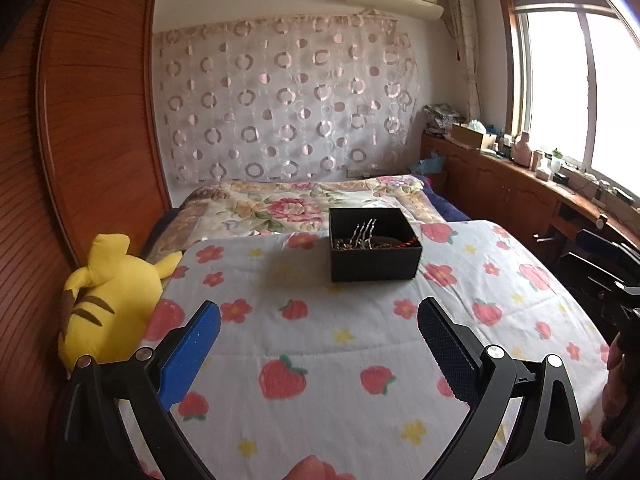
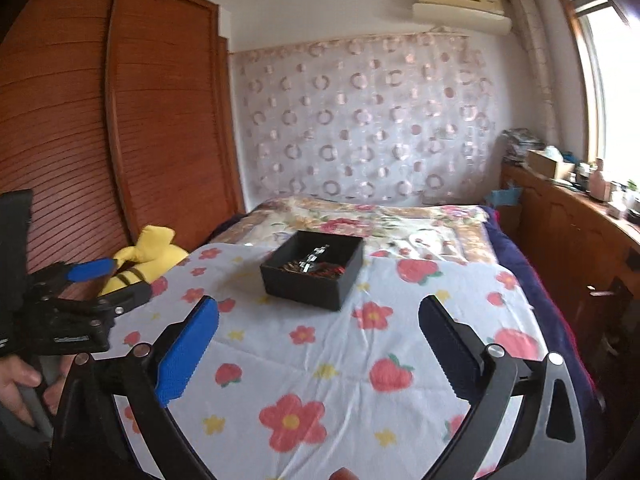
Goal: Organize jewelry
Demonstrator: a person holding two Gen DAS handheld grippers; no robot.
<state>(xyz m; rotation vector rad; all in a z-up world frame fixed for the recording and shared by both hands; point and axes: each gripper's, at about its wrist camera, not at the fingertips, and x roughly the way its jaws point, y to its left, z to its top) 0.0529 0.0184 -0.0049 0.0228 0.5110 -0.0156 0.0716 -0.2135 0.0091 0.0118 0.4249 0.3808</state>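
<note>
A black open box stands on the strawberry-print cloth and holds jewelry: silver hairpins, a red beaded string and small dark pieces. It also shows in the right wrist view with the jewelry inside. My left gripper is open and empty, held back from the box over the cloth. My right gripper is open and empty, just short of the box. The left gripper also shows at the left edge of the right wrist view.
A yellow plush toy lies at the cloth's left edge against the wooden wardrobe. A floral blanket covers the bed beyond the box. A wooden sideboard with clutter runs under the window at right.
</note>
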